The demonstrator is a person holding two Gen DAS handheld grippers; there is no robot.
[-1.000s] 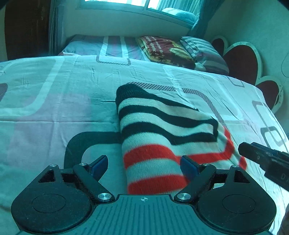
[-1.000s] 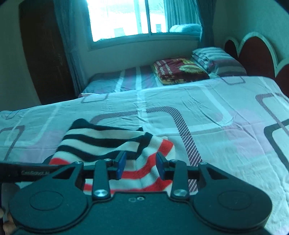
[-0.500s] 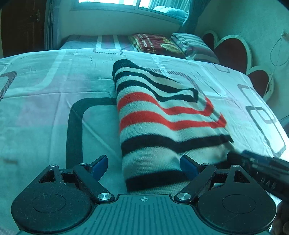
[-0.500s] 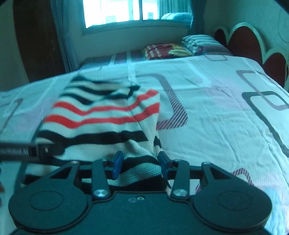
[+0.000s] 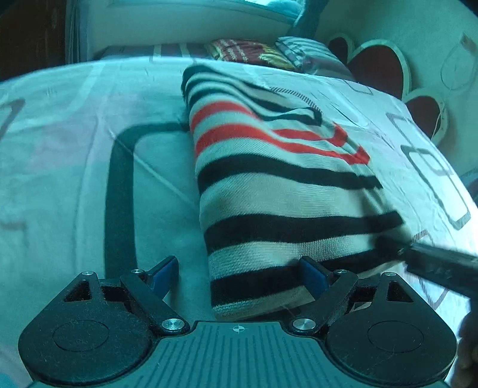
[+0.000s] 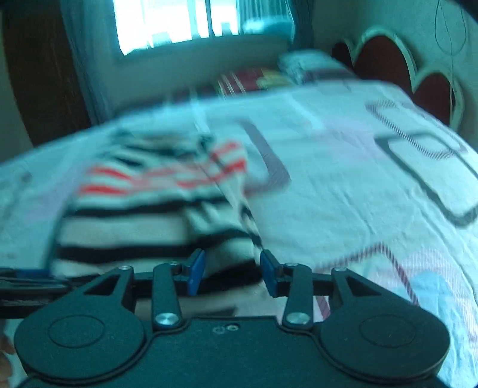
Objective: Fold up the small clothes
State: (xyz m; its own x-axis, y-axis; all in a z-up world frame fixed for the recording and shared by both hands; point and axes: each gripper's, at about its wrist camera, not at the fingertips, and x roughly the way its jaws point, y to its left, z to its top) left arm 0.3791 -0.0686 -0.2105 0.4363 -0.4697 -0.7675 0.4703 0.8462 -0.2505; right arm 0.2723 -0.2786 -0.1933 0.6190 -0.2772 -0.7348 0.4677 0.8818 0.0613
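Observation:
A small knit sweater (image 5: 269,185) with white, black and red stripes lies folded lengthwise on the bed. My left gripper (image 5: 237,276) is open, its blue pads either side of the sweater's near hem. My right gripper (image 6: 231,271) is open at the sweater's (image 6: 143,215) near right corner; that view is blurred. The right gripper's finger also shows at the right edge of the left wrist view (image 5: 442,265), touching the hem.
The bed sheet (image 5: 74,179) is pale with dark rounded-rectangle patterns. Pillows (image 5: 304,53) and a folded red blanket (image 5: 248,53) lie at the far end. A heart-shaped headboard (image 5: 376,65) stands at the right. A window (image 6: 179,21) is behind.
Both grippers have pulled back toward the near end of the sweater, so more of its black-striped lower part shows. The right gripper's jaws have opened a little wider.

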